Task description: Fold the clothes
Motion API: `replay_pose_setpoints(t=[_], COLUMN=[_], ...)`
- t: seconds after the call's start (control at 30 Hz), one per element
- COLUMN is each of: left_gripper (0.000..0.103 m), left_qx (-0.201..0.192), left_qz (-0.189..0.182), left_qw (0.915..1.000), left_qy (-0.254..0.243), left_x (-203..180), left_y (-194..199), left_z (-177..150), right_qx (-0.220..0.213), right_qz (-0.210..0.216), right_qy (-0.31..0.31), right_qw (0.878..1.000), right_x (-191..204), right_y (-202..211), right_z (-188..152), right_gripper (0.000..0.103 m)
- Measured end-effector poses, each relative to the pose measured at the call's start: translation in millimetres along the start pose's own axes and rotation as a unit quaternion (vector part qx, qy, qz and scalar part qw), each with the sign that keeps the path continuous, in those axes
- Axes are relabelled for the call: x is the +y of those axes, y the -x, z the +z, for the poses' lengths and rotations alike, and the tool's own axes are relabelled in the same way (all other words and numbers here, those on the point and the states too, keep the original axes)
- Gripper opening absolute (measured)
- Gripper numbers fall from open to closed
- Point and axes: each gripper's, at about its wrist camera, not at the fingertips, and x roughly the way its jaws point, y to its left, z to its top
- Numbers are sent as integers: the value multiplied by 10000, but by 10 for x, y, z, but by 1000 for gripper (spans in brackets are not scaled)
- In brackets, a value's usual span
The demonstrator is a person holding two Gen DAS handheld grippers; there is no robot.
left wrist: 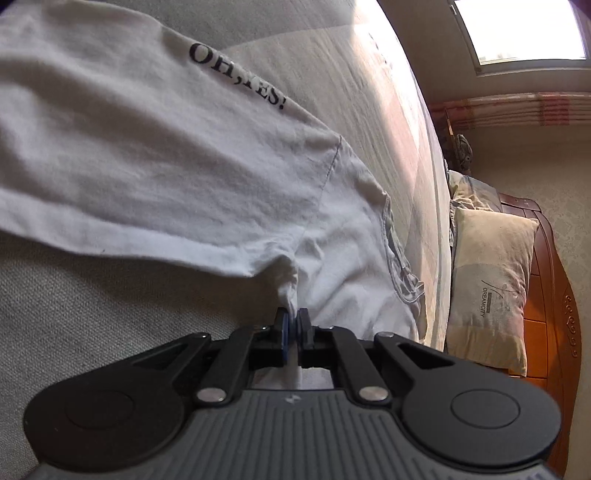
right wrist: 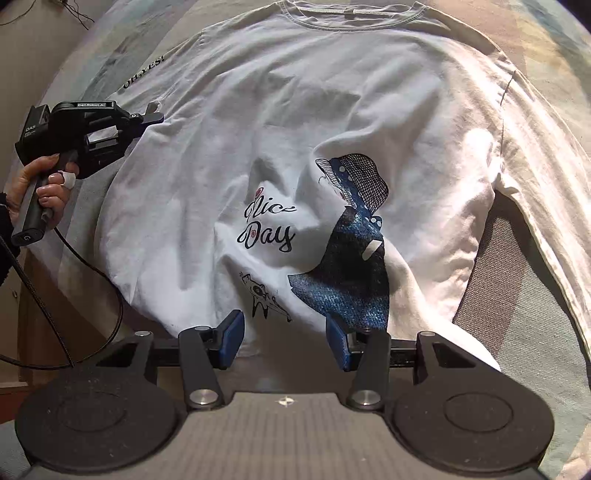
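- Cloth is bunching between the pads of my left gripper (left wrist: 294,325) in the left wrist view: the jaws are pressing together on a pinch of the white shirt (left wrist: 166,155) near its sleeve seam.
- Black lettering "OH, YES!" (left wrist: 236,79) is running along the sleeve, which is lying spread over the bed (left wrist: 332,74).
- Two pillows (left wrist: 491,280) are leaning against a wooden headboard (left wrist: 546,295) at the right, and light is coming through a window (left wrist: 517,29) above.
- Shirt front is filling the right wrist view, lying face up on the bed (right wrist: 535,302) with its collar (right wrist: 351,14) at the far end and the hem nearest me.
- My right gripper (right wrist: 286,343) is hovering at the hem with its blue pads (right wrist: 232,339) standing wide apart, holding nothing.
- "Nice Day" script (right wrist: 269,225), a figure in a blue dress (right wrist: 354,266) and a small animal drawing (right wrist: 264,295) are showing on the chest, the cloth wrinkling around them.
- My left hand (right wrist: 40,188) is gripping the handle of the left gripper (right wrist: 153,116) at the shirt's left edge, just below the lettered sleeve (right wrist: 144,74); its cable (right wrist: 74,295) is trailing down.
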Motion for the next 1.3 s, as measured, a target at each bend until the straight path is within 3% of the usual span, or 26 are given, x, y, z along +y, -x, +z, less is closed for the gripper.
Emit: replay_pose_setpoints(t=[0.13,0.3,0.4,0.47,0.53,0.67,0.77,0.87,1.0,1.1,1.17,1.23,1.27,1.3], left_gripper=[2,2,2,3,4,9,8,8,15,16,17,21,21,21], left_qx=[-38,61,252,631,1123,1712,1713,1700,1806,1986,2078,2069,2074,2081], left_qz=[821,1585,1468,1228,1158,1340,1771,1882,1702,1636,1697,1642,1640,1641], left_qw=[9928,9676,9602,9558,9416,8977,8830,8865,8784,8723,8717,8737,8720,8701], left_qy=[-867,-1962,-2364,-2596,-2957,-3832,-3996,-3871,-4085,-4158,-4100,-4086,-4120,-4156], left_x=[-199,-399,-524,-637,-736,-797,-718,-727,-816,-832,-799,-782,-778,-774], left_y=[98,201,310,274,170,-32,-48,28,0,-81,-139,-133,-124,-115], left_z=[211,225,32,-196,-455,-933,-992,-918,-926,-951,-965,-975,-982,-989], right_qx=[-46,-134,-212,-250,-303,-690,-1057,-1302,-1460,-1572,-1690,-1734,-1673,-1570], right_qz=[-46,-17,21,50,60,-56,-168,-340,-532,-434,-343,-573,-803,-1038], right_qy=[-46,-58,-30,-56,-40,-122,-271,-701,-1760,-2477,-2586,-2266,-1983,-1674], right_qw=[10000,9999,9998,9997,9995,9975,9939,9884,9720,9550,9505,9567,9624,9677], right_x=[-40,-17,5,9,28,-11,-81,-322,-906,-1282,-1356,-1267,-1183,-1096], right_y=[7,18,45,45,34,90,162,212,160,-5,-124,-174,-195,-208], right_z=[-9,-19,-38,-45,-42,12,64,73,-8,-97,-113,-69,-28,11], right_gripper=[54,54,54,54,54,54,54,54,54,53,52,52,49,24])
